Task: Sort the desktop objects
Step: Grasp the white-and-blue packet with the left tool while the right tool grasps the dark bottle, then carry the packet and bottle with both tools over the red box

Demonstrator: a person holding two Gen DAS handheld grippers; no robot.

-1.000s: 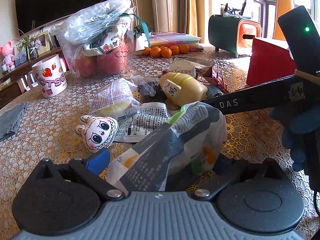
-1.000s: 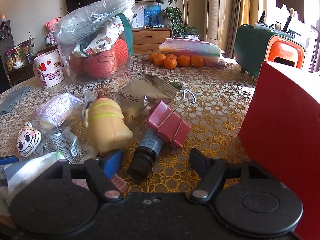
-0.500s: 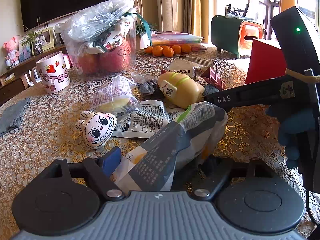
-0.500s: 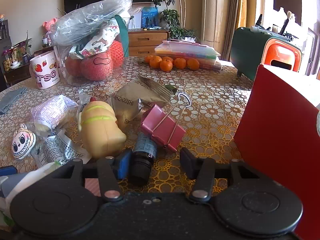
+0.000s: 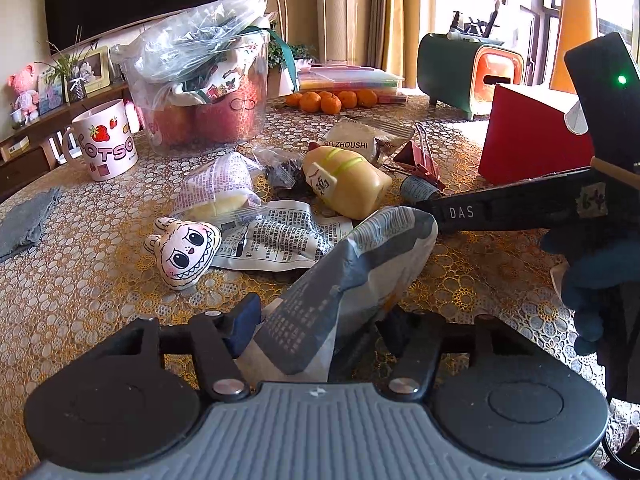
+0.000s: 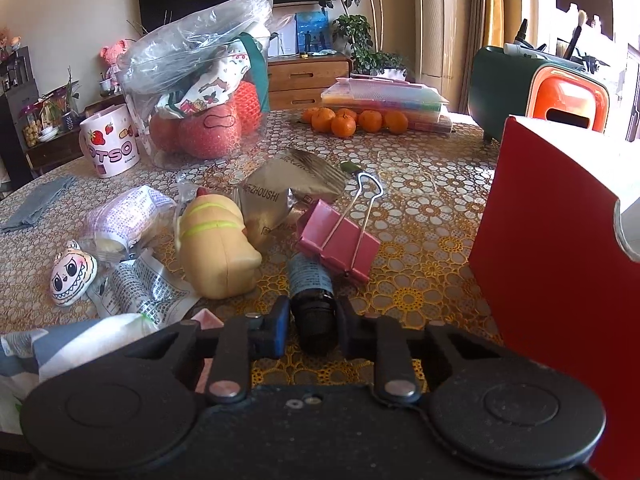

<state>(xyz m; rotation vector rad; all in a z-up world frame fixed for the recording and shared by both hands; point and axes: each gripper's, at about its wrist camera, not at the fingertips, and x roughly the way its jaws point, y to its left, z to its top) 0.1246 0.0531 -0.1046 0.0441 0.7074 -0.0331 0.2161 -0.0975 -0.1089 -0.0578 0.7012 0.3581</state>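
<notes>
Small dark bottle [image 6: 311, 307] lying on the table [image 6: 432, 208], cap toward the camera, pinched at the cap between the pads of the right gripper [image 6: 312, 326]. Pink binder clip [image 6: 340, 236] touches the bottle at 1 o'clock; yellow squeeze toy [image 6: 214, 246] lies at 10 o'clock; red box [image 6: 560, 264] stands at 3 o'clock. Grey-and-white snack bag [image 5: 344, 280] sits between the jaws of the left gripper [image 5: 320, 320], which are closing on it. White cartoon-face toy [image 5: 184, 252] lies at 10 o'clock from the bag.
</notes>
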